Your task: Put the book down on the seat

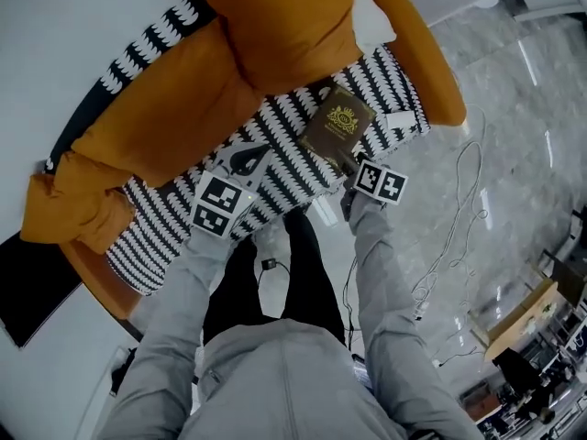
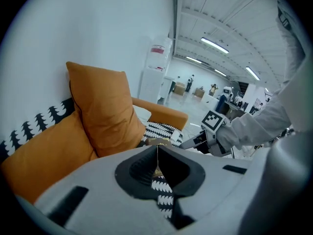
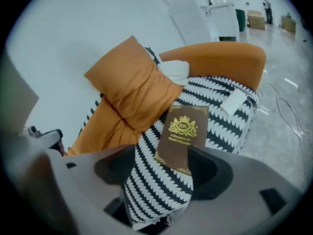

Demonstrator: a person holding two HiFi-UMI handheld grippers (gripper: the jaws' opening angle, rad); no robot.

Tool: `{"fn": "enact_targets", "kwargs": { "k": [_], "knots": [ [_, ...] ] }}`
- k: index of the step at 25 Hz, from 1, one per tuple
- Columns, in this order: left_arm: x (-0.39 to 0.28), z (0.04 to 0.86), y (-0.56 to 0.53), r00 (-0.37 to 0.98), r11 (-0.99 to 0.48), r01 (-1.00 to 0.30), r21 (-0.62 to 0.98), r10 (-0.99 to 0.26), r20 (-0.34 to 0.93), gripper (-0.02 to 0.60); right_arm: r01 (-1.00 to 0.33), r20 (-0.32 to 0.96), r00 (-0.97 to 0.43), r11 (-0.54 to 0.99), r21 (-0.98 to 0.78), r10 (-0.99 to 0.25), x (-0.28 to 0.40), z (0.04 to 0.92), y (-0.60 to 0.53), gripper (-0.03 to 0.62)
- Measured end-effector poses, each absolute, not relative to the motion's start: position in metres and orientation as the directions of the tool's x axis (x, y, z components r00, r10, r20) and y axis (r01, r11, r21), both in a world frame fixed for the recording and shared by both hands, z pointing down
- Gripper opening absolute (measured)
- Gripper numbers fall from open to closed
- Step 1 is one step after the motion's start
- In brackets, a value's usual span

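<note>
- the book (image 1: 339,125) lies flat on the black-and-white patterned seat (image 1: 165,220) of an orange armchair, with its brown cover and gold crest facing up.
- it sits toward the seat's front, just beside the lower edge of the big orange cushion (image 1: 284,26) that leans against the backrest.
- the right claw (image 1: 351,165) is at the book's near edge with its jaws spread wide. in the right gripper view the book (image 3: 182,133) rests on the seat (image 3: 151,185) ahead of the claw (image 3: 164,161), closer to its right jaw. i cannot tell whether that jaw touches it.
- the left claw (image 1: 246,161) hovers over the seat to the left of the book. the left gripper view shows this claw (image 2: 157,153) with its jaws pressed together and nothing between them.
- a white tag (image 3: 234,102) hangs at the seat's far front corner.
- thin cables (image 1: 463,209) trail over the glossy floor (image 1: 514,126) beside the chair.
</note>
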State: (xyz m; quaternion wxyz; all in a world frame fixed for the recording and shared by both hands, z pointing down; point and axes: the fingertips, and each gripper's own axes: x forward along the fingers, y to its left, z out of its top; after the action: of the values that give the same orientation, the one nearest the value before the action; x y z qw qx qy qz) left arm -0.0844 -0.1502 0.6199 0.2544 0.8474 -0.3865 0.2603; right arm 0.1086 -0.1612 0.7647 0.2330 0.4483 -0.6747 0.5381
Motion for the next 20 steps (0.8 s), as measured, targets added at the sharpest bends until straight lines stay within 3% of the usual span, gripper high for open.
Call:
{"fn": "enact_targets", "kwargs": {
  "k": [15,17,19,20],
  "knots": [
    [-0.117,0.517,-0.102,0.615,-0.665,-0.729,0.162,-0.532,0.582,0.028,-0.832,0.636,-0.519,0.167,-0.530,-0.571,0.094,0.543,-0.106,0.301],
    [-0.122,0.501,-0.098,0.619,-0.671,-0.726,0.155,-0.537,0.573,0.028,-0.825,0.601,-0.526,0.188,-0.533,-0.602,0.091,0.513,-0.100,0.270],
    [-0.124,0.483,-0.097,0.624,-0.680,-0.720,0.138,-0.548,0.557,0.028,-0.835,0.568,-0.511,0.215,-0.506,-0.645,0.090,0.484,-0.097,0.175],
    [-0.125,0.475,-0.096,0.627,-0.684,-0.718,0.130,-0.554,0.548,0.028,-0.842,0.556,-0.504,0.232,-0.488,-0.661,0.088,0.472,-0.095,0.160]
  ]
}}
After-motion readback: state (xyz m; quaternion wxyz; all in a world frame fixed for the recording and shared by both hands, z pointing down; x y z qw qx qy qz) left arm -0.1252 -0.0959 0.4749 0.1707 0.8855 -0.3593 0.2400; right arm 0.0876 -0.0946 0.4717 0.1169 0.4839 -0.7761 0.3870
